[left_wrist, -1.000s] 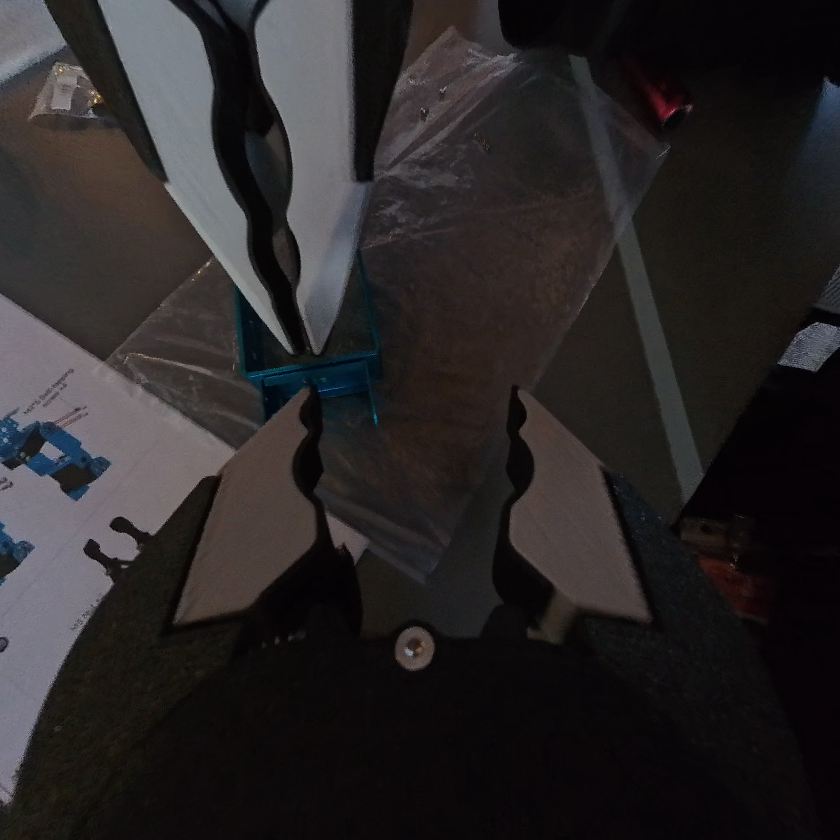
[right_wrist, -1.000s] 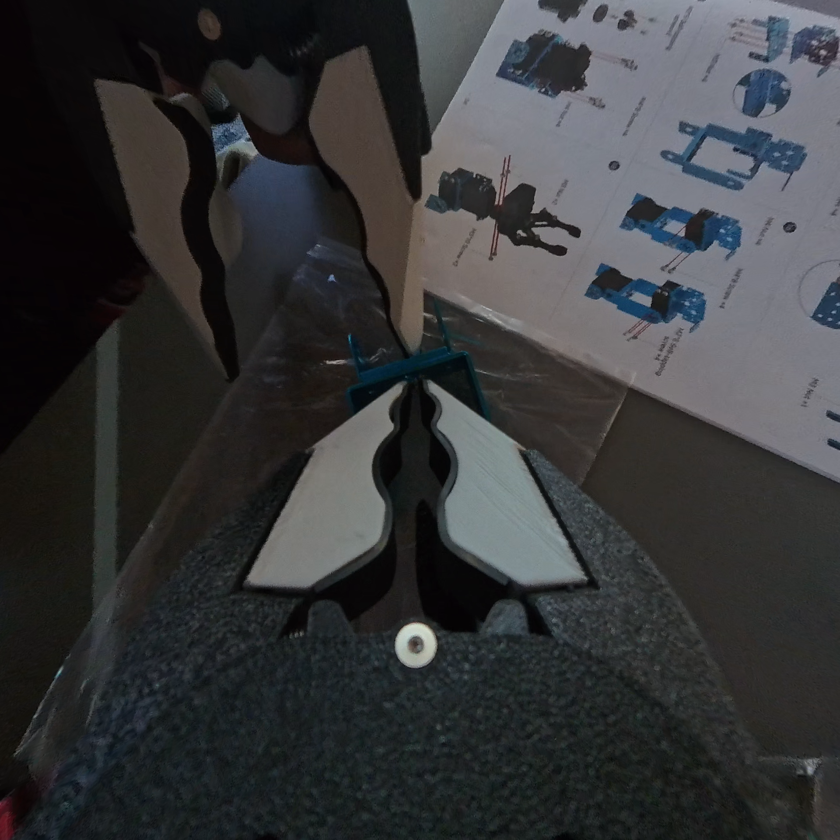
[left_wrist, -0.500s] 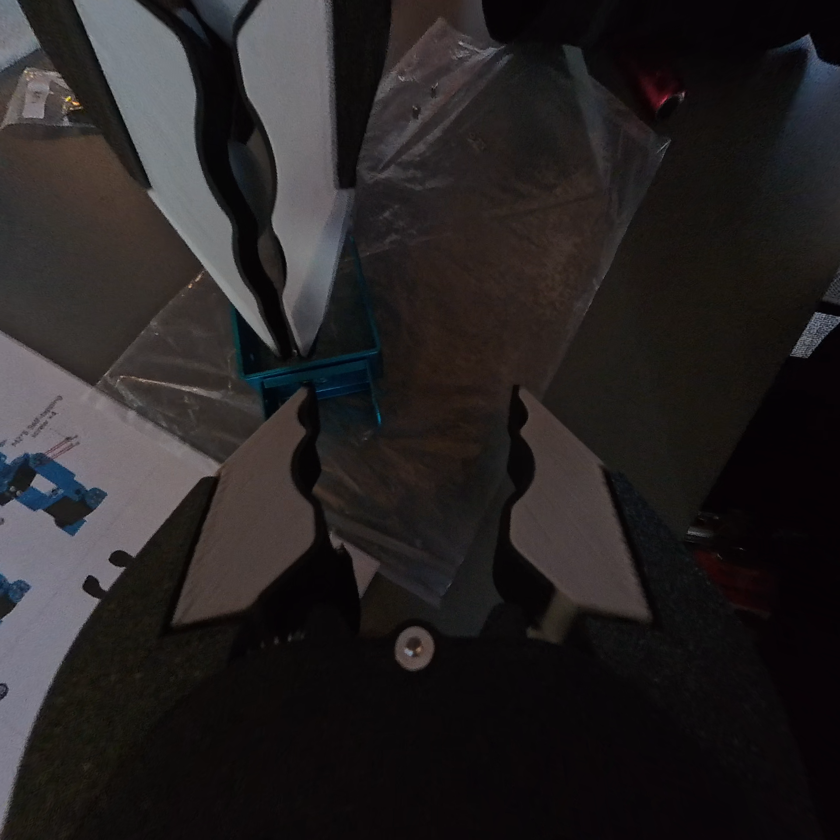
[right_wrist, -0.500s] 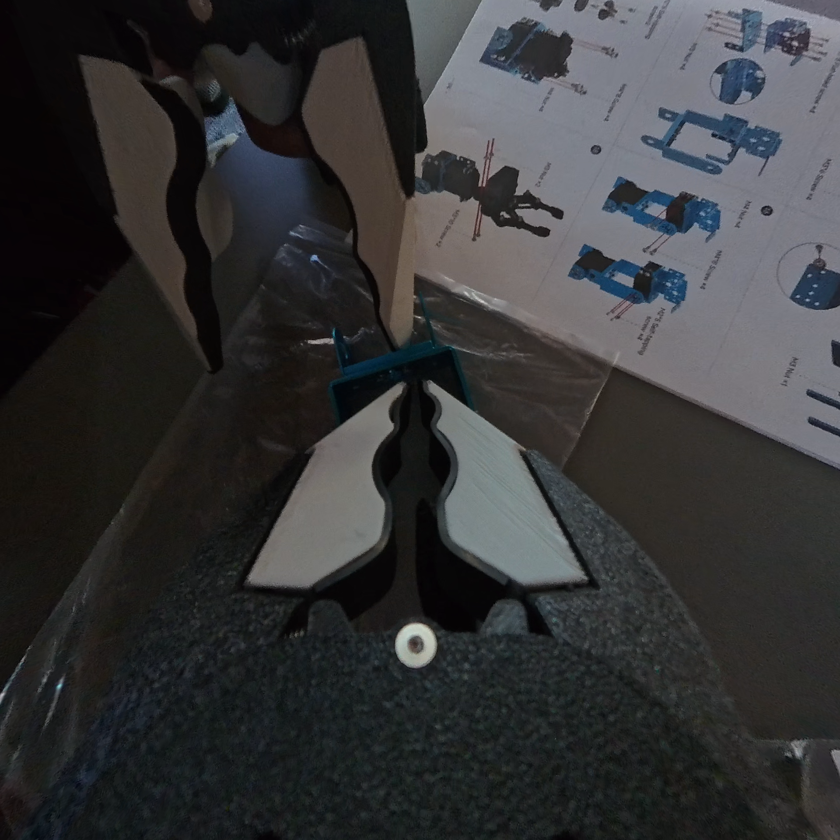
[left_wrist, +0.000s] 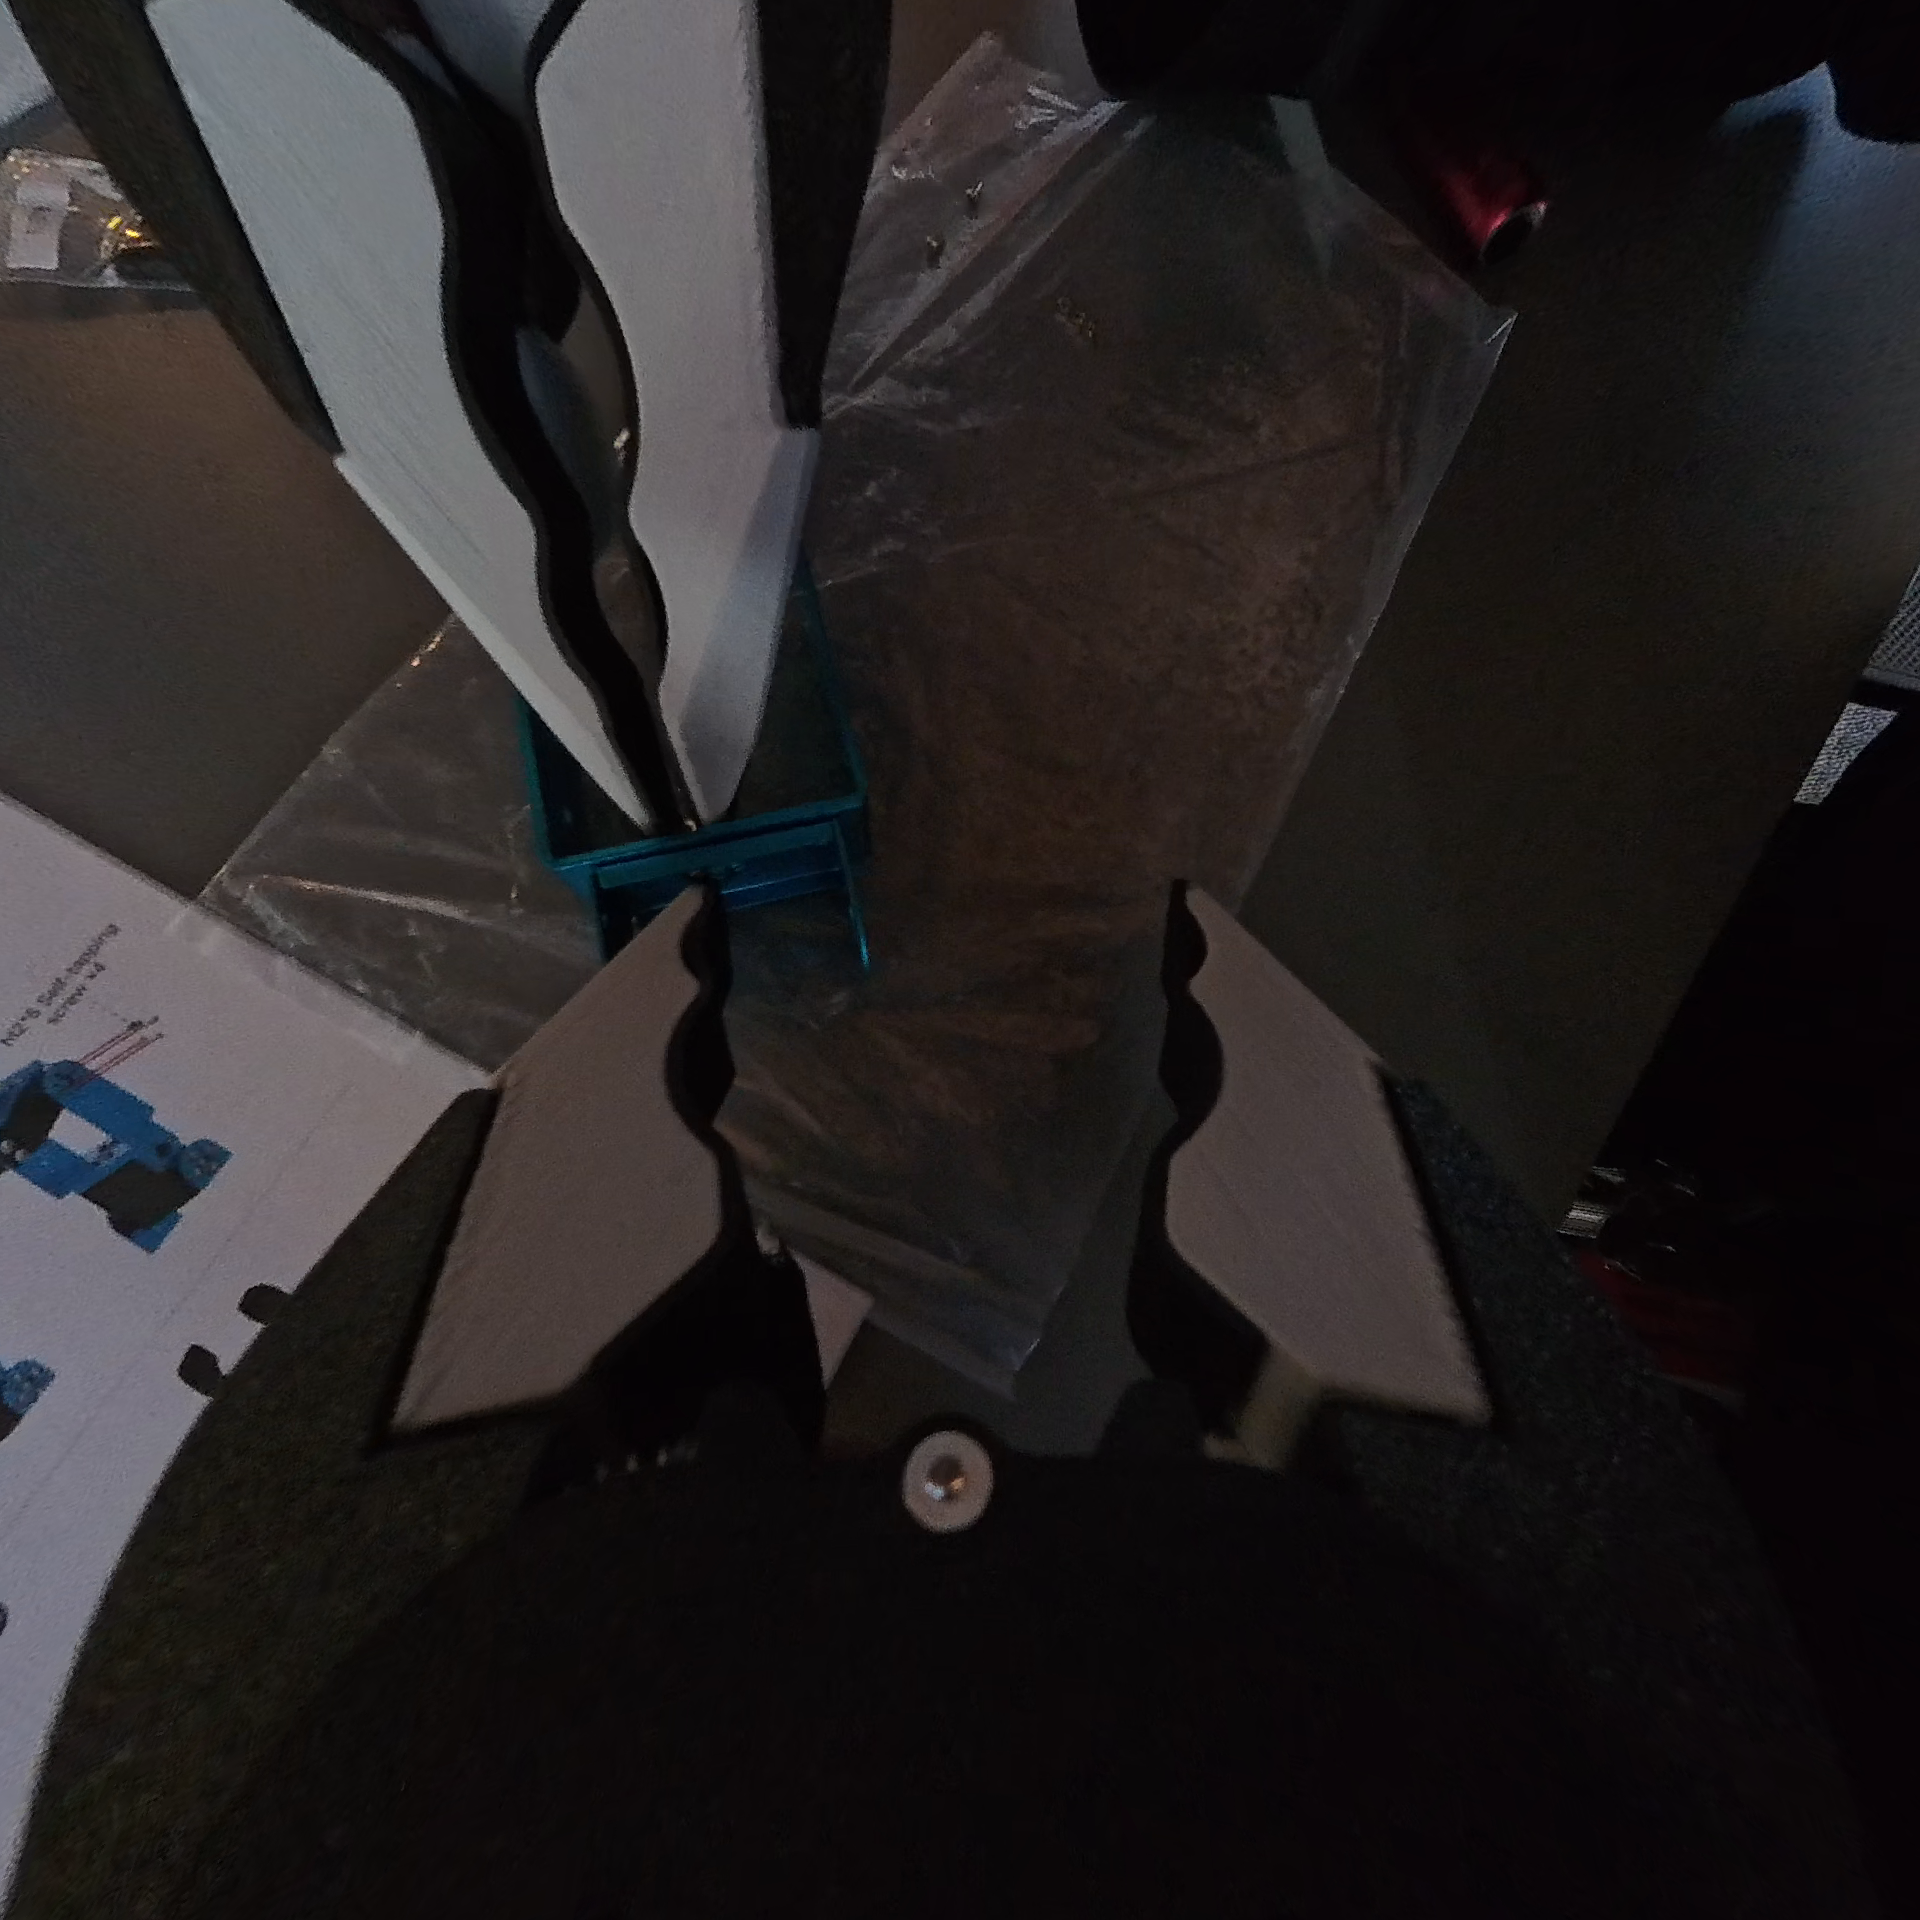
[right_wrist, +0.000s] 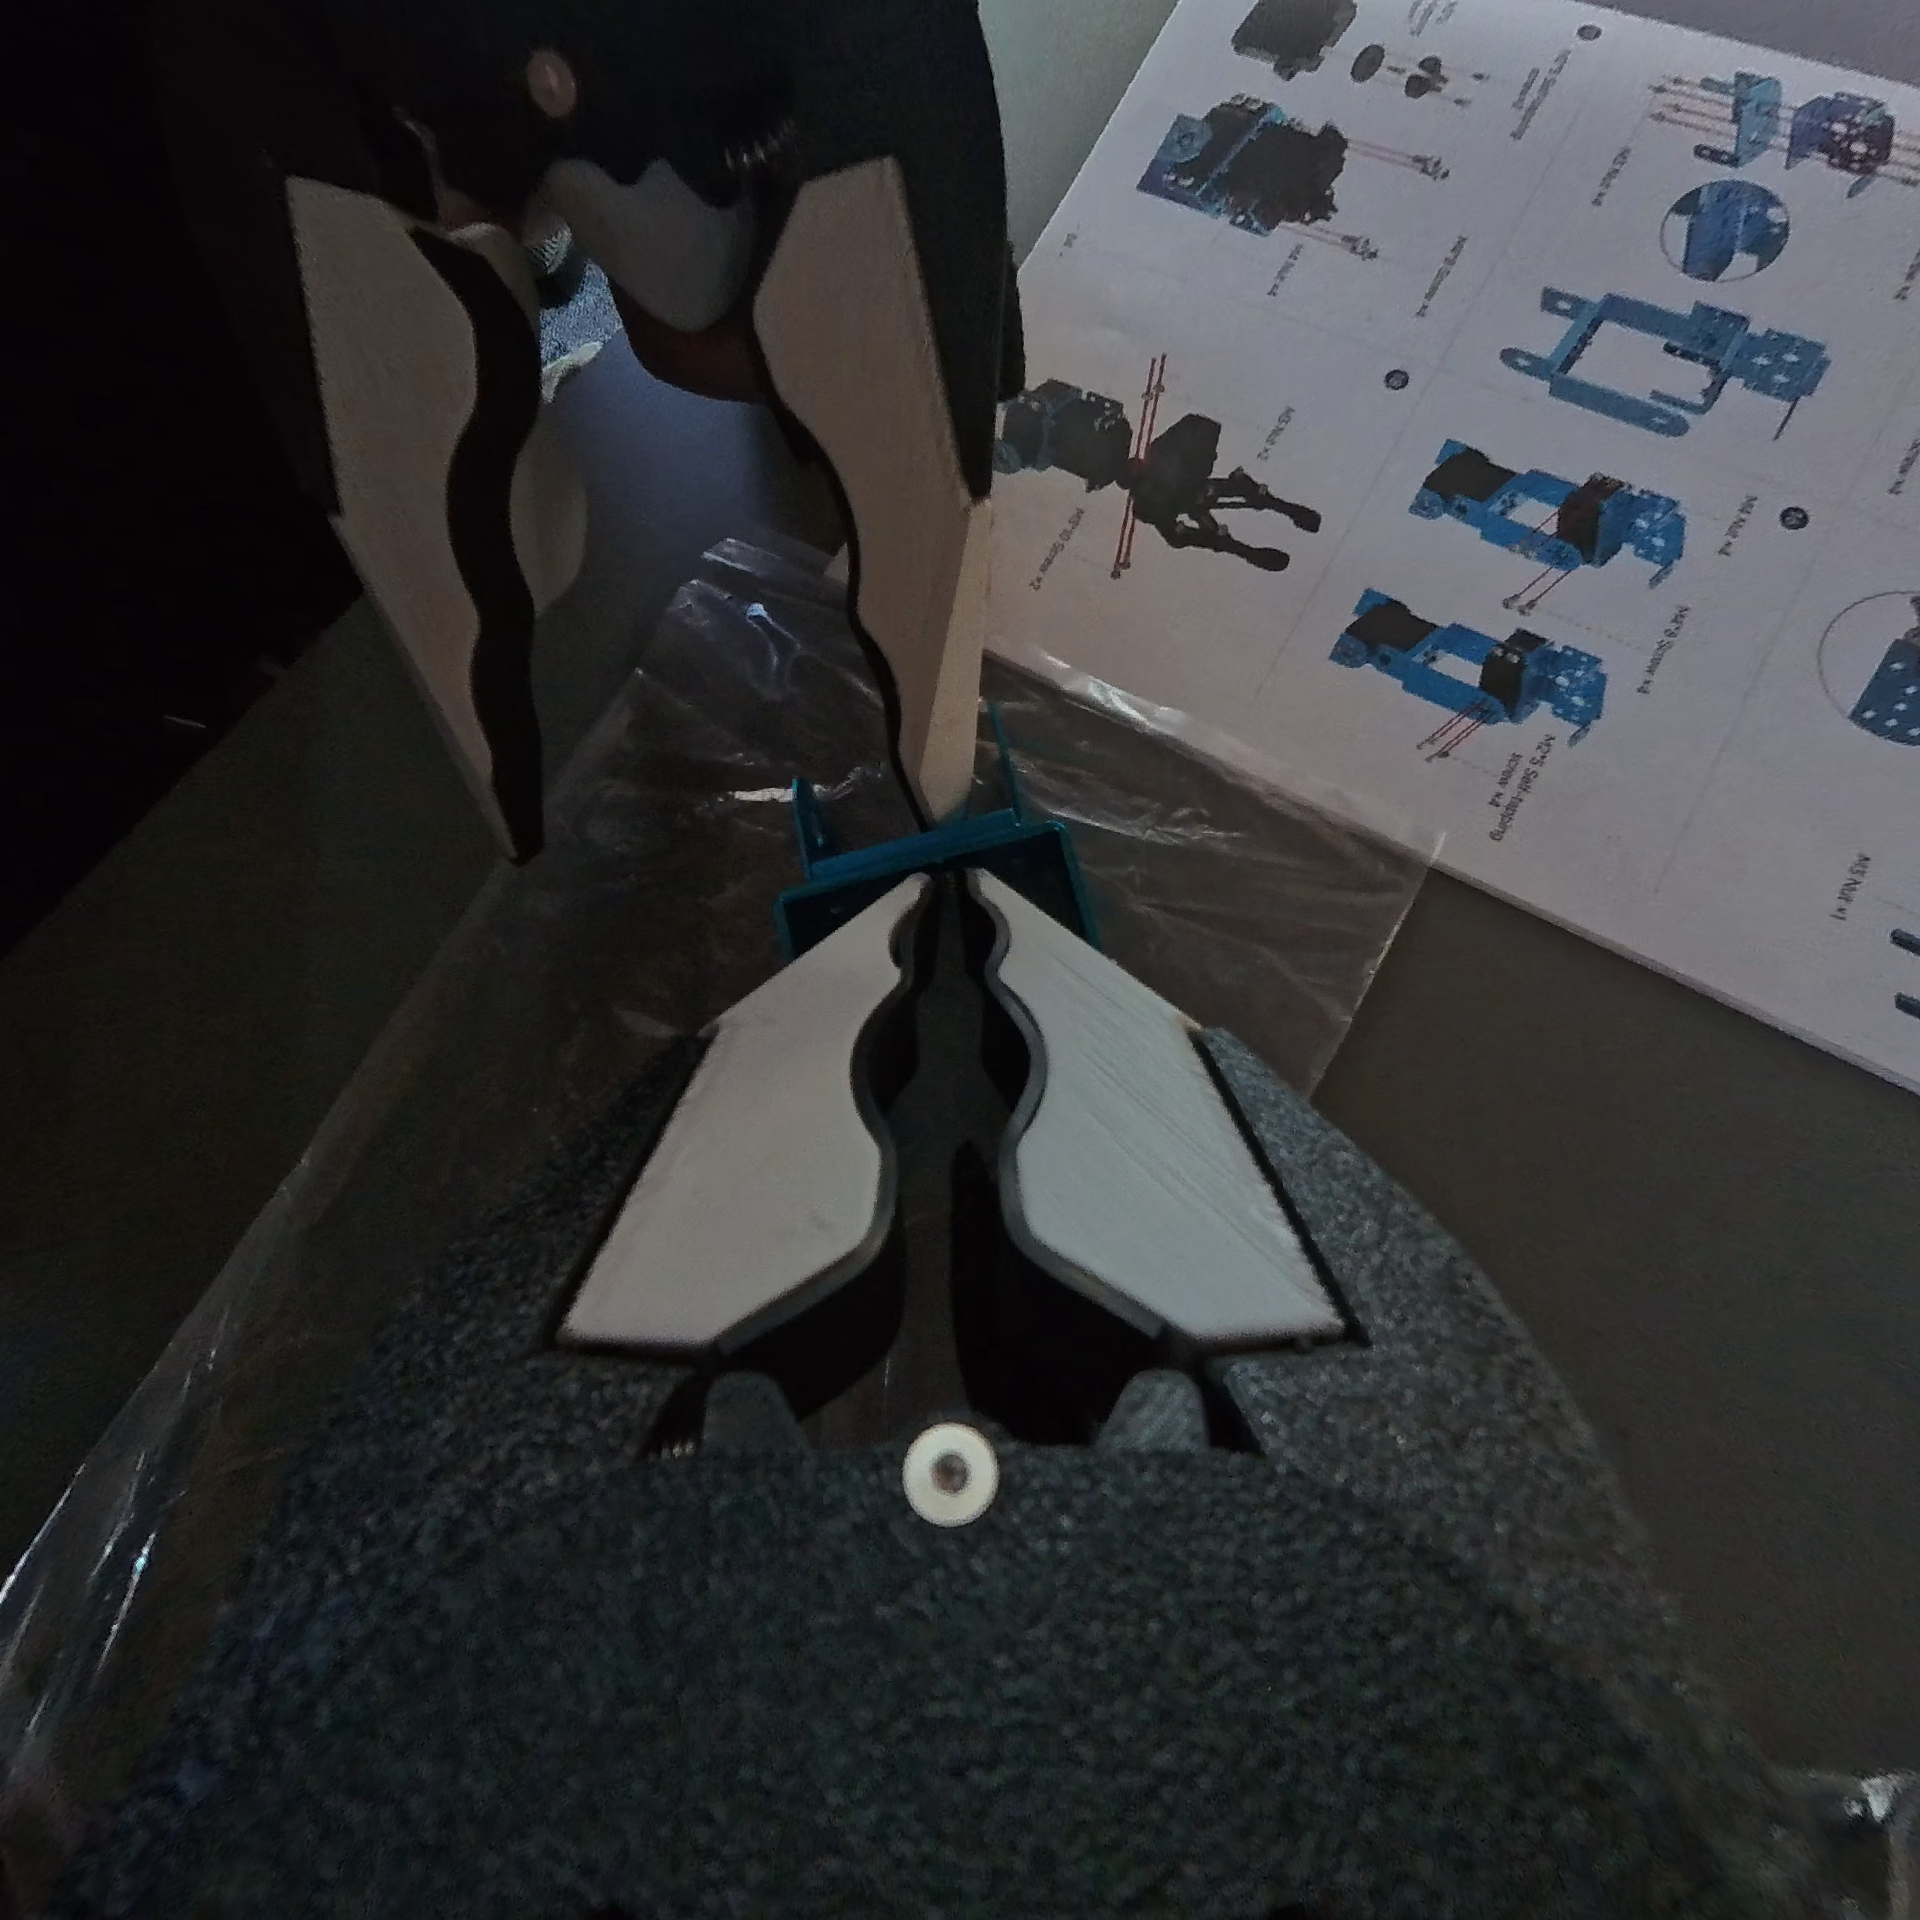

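Right gripper [right_wrist: 948,868], at frame centre, is clamped on the blue metal bracket's [right_wrist: 1023,854] near wall; left gripper [left_wrist: 940,904] stands apart, one fingertip beside it. Bracket rests on a clear plastic bag [left_wrist: 1091,623] (likely light, rigid, slippery; thin walls suit pinching).

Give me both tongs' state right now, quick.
Left tongs: open, holding nothing, one fingertip beside the small blue metal bracket.
Right tongs: closed on that bracket's wall.
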The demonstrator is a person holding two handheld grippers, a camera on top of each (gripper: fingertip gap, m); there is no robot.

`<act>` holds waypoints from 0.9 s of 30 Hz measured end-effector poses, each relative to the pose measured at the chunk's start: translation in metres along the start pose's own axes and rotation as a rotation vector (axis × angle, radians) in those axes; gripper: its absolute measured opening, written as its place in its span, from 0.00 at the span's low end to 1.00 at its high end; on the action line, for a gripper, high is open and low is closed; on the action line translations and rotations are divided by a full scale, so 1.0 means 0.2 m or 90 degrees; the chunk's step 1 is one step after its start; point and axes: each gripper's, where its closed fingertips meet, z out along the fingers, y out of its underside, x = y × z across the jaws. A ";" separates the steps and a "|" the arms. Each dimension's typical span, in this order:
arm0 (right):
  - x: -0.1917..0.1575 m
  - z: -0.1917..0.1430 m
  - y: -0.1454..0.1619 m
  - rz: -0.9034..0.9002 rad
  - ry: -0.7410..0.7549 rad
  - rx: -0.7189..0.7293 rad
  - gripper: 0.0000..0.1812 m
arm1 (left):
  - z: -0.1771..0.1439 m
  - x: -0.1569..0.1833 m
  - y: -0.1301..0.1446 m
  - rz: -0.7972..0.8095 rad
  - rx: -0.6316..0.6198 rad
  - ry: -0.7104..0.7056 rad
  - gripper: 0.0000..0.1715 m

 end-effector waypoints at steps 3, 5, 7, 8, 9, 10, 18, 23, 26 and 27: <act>0.00 0.00 0.00 -0.006 -0.004 0.004 0.02 | 0.00 0.00 0.00 0.005 -0.002 -0.002 0.49; 0.01 0.00 0.00 -0.023 -0.006 0.012 0.02 | 0.01 0.00 0.00 0.009 -0.003 -0.003 0.49; 0.01 0.00 0.00 -0.036 -0.009 0.022 0.02 | 0.01 0.00 0.00 0.011 -0.004 -0.004 0.49; 0.01 0.00 0.00 -0.035 -0.012 0.023 0.02 | 0.01 0.00 0.00 0.011 -0.004 -0.004 0.49; 0.01 0.00 0.01 -0.032 -0.015 0.024 0.02 | 0.01 0.00 0.00 0.012 -0.005 -0.004 0.49; 0.01 0.00 0.01 -0.026 -0.018 0.025 0.02 | 0.01 0.00 0.00 0.013 -0.006 -0.004 0.49; 0.00 0.01 0.01 0.030 -0.044 0.030 0.02 | 0.01 0.00 0.00 0.017 -0.010 -0.007 0.49; 0.00 0.01 0.01 0.048 -0.054 0.035 0.02 | 0.01 0.00 0.00 0.019 -0.011 -0.008 0.49; 0.01 0.01 0.01 0.051 -0.053 0.036 0.03 | 0.01 0.00 0.01 0.021 -0.012 -0.010 0.49; 0.01 0.01 0.01 0.050 -0.052 0.036 0.03 | 0.01 0.00 0.01 0.021 -0.012 -0.010 0.49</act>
